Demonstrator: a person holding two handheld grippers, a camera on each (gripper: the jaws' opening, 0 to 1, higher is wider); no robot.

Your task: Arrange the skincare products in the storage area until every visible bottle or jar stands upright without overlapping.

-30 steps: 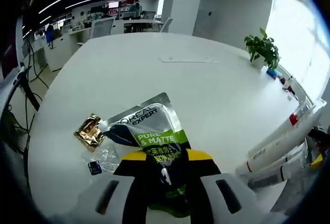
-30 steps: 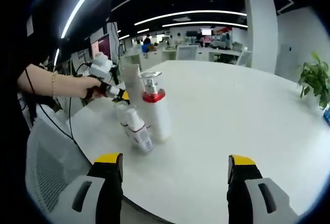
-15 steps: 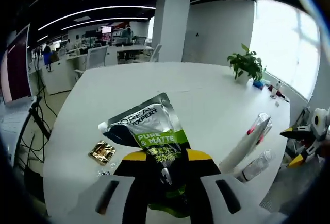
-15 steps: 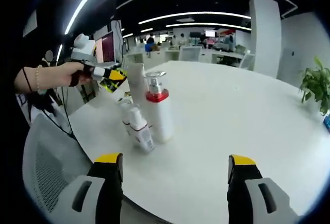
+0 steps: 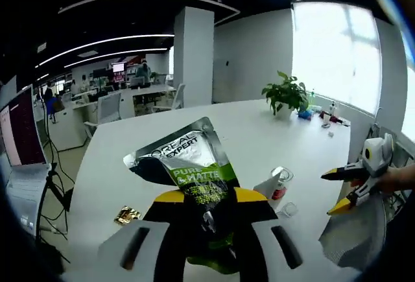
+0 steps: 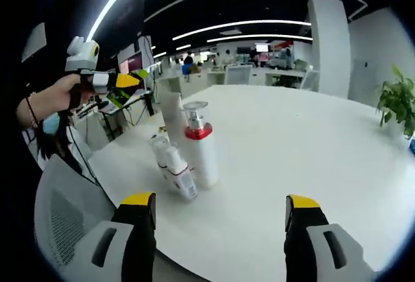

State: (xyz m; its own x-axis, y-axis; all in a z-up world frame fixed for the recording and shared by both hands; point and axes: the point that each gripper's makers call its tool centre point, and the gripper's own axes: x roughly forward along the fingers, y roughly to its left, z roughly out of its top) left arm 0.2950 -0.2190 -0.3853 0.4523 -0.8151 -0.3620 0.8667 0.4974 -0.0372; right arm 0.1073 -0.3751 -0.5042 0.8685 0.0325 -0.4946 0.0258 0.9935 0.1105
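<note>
My left gripper (image 5: 211,199) is shut on a silver, black and green skincare sachet (image 5: 187,161), held in the air above the white table (image 5: 246,133). Below it stand a white pump bottle with a red collar (image 5: 277,183) and a small clear cap (image 5: 289,209). My right gripper (image 6: 220,216) hangs open over the table's near edge with nothing between its jaws. Ahead of it stands the pump bottle (image 6: 198,151), with two small white bottles (image 6: 174,166) leaning beside it and a tall white tube (image 6: 172,111) behind. A hand holds the left gripper (image 6: 127,80) high at the left.
A gold packet (image 5: 128,215) lies on the table near its edge. The right gripper (image 5: 355,179) shows at the right, held by a hand. A grey mesh chair (image 6: 65,220) stands by the table edge. A potted plant (image 5: 286,93) sits at the far side.
The left gripper has risen well above the table with the sachet still in its jaws, so the bottles look smaller below it. The right gripper has stayed open and in place.
</note>
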